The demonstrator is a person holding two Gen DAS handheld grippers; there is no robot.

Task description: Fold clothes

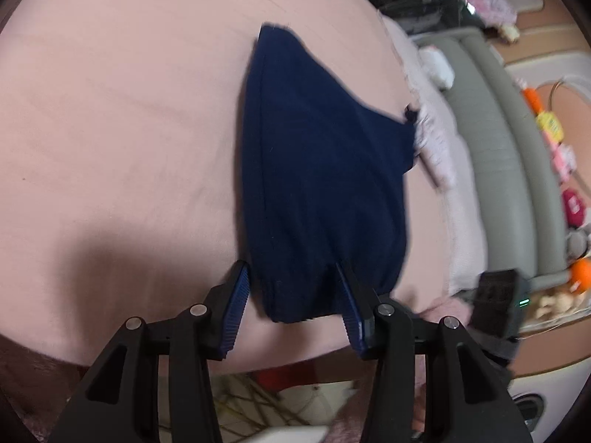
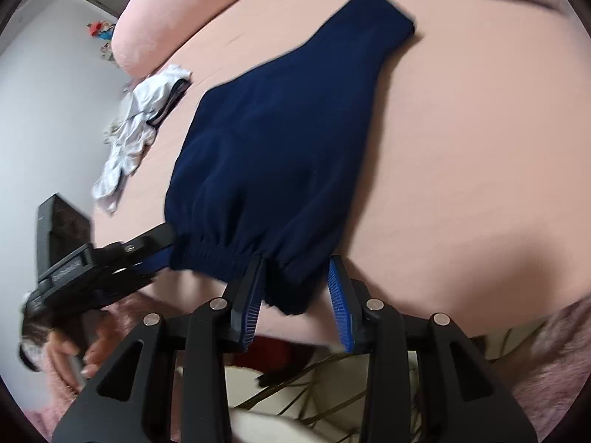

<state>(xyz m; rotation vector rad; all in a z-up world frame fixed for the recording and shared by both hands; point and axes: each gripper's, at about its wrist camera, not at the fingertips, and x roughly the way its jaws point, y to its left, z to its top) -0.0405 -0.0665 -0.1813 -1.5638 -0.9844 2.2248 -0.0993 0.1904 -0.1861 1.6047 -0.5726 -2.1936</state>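
Navy garment on pink bed sheet — no legible writing.

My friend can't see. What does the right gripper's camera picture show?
Navy blue trousers lie on a pink bed sheet, their waistband between the open right gripper. The left gripper reaches the waistband's other end; crumpled white clothes lie beyond.

A bed with a pink sheet carried dark navy trousers laid flat, a crumpled pale garment near its edge, and a pink pillow.
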